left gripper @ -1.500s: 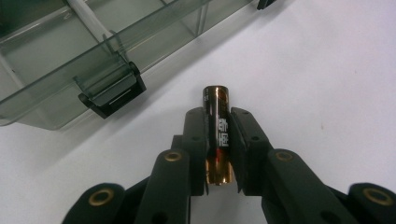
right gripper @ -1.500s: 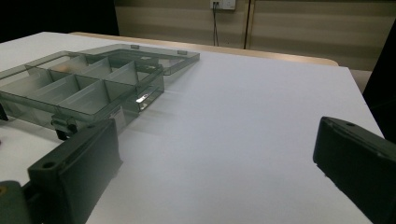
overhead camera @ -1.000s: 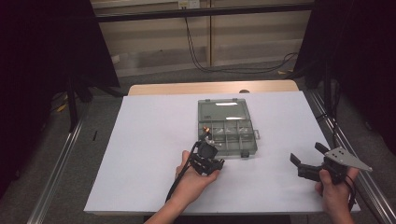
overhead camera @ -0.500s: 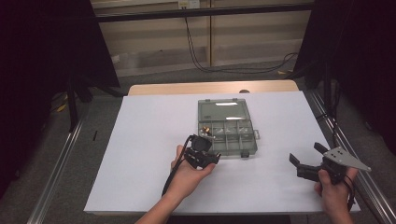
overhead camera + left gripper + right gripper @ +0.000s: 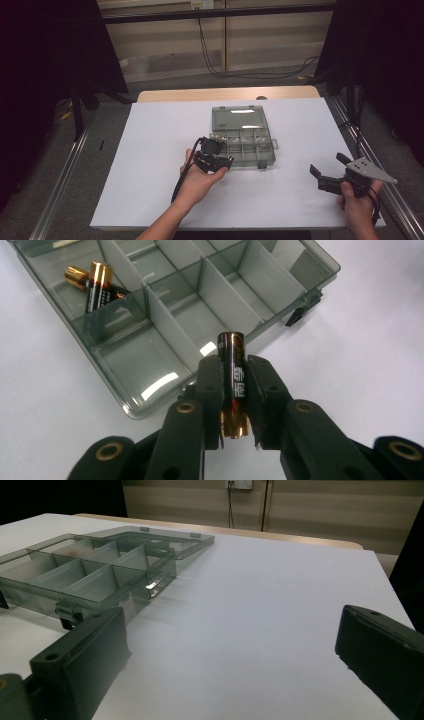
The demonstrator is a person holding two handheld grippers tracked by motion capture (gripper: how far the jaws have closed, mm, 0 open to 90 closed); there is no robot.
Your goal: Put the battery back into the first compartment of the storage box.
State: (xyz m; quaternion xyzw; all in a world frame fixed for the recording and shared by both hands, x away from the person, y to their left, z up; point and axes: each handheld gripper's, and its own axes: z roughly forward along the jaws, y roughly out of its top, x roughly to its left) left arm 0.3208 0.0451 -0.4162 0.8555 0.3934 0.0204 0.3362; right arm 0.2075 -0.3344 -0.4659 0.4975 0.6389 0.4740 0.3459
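At the centre of the left gripper view, the left gripper [image 5: 234,405] clamps a black-and-copper cylindrical battery [image 5: 234,385] upright between its jaws, just in front of the smoky transparent plastic compartment box [image 5: 165,345]. Two more batteries [image 5: 92,282] lie in its upper-left compartment. At lower right of the high view, the right gripper [image 5: 330,170] hovers with jaws wide and empty.

Batteries: three counted. One sits upright between the jaws of the left gripper [image 5: 235,405], battery [image 5: 234,382]; two more batteries [image 5: 92,282] lie together in a corner compartment of the box.

Compartment boxes: one, clear grey plastic box [image 5: 250,147], lid open flat.

Grippers: two, the second being the right gripper [image 5: 327,172].

Hands: two.

Tables: one, white-topped table [image 5: 160,130].
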